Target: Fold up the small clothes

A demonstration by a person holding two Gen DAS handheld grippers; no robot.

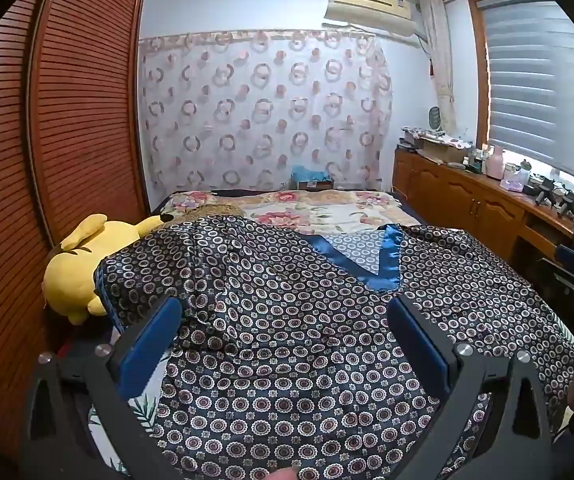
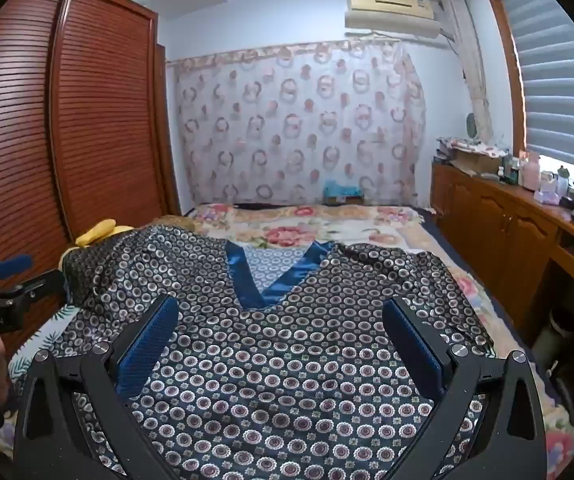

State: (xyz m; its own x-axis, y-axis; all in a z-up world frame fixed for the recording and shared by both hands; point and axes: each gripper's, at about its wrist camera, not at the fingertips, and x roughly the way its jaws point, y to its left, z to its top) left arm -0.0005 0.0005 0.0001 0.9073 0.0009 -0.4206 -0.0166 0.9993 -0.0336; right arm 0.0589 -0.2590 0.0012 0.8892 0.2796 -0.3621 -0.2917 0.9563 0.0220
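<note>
One garment is on the bed (image 2: 327,220): a dark patterned top (image 1: 287,340) with a blue satin V-neck trim (image 1: 383,264), laid out flat with its neckline toward the far end. Its near hem lies at the near edge of the bed, under both pairs of tongs. Its left sleeve is draped up over a single yellow plush toy (image 1: 83,264), which sits at the bed's left edge against the slatted wooden wardrobe (image 1: 67,120). On the right, the top's other sleeve reaches close to the mattress edge, where a narrow aisle separates the bed from a long wooden cabinet (image 2: 499,220) under the window.

Beyond the neckline, the far half of the bed is open, showing only the floral bedspread up to the patterned curtain (image 1: 263,108).

There are two tongs. The left tongs (image 1: 285,320) hover over the lower left part of the top, jaws spread wide, nothing between the blue pads (image 1: 151,344). The right tongs (image 2: 279,320) hover just below the neckline, likewise released and wide apart, gripping nothing. Each is visible at the edge of the other's view, side by side.
</note>
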